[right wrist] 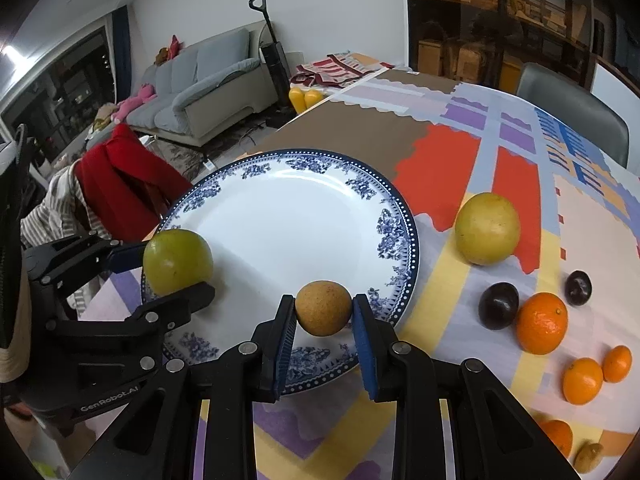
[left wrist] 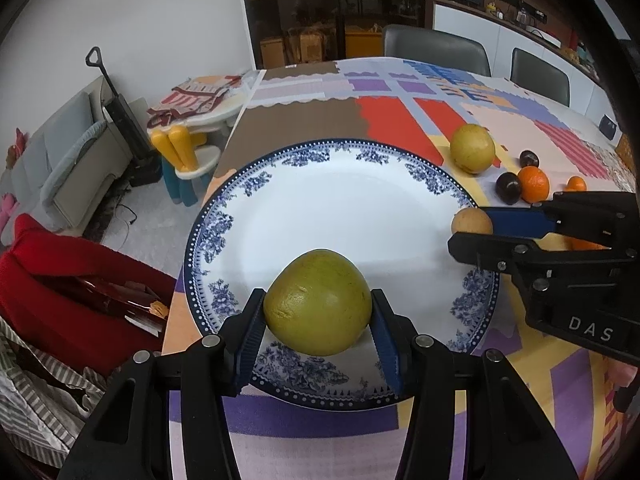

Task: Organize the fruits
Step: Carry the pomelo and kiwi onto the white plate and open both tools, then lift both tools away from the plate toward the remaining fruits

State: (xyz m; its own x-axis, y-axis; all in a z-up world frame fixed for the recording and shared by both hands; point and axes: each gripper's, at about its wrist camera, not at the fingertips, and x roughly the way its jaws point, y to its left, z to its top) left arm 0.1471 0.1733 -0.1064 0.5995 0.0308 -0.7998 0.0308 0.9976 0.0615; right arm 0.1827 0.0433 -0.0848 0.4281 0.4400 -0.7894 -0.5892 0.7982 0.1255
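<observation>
A white plate with a blue flowered rim (left wrist: 320, 200) (right wrist: 280, 216) lies on the patterned tablecloth. My left gripper (left wrist: 318, 306) is shut on a green-yellow pear-shaped fruit (left wrist: 318, 300) (right wrist: 178, 260), held over the plate's near edge. My right gripper (right wrist: 323, 308) is shut on a small tan round fruit (right wrist: 323, 307) (left wrist: 471, 221) above the plate's right rim. On the cloth to the right lie a large yellow fruit (left wrist: 473, 147) (right wrist: 488, 228), two dark plums (right wrist: 498, 306) (right wrist: 578, 287) and several oranges (right wrist: 542, 322).
The table's left edge (left wrist: 224, 152) drops to the floor, with a red garment (left wrist: 68, 280) over a chair beside it. Grey chairs (left wrist: 436, 50) stand at the far side. A small brownish fruit (right wrist: 588, 456) lies at the near right.
</observation>
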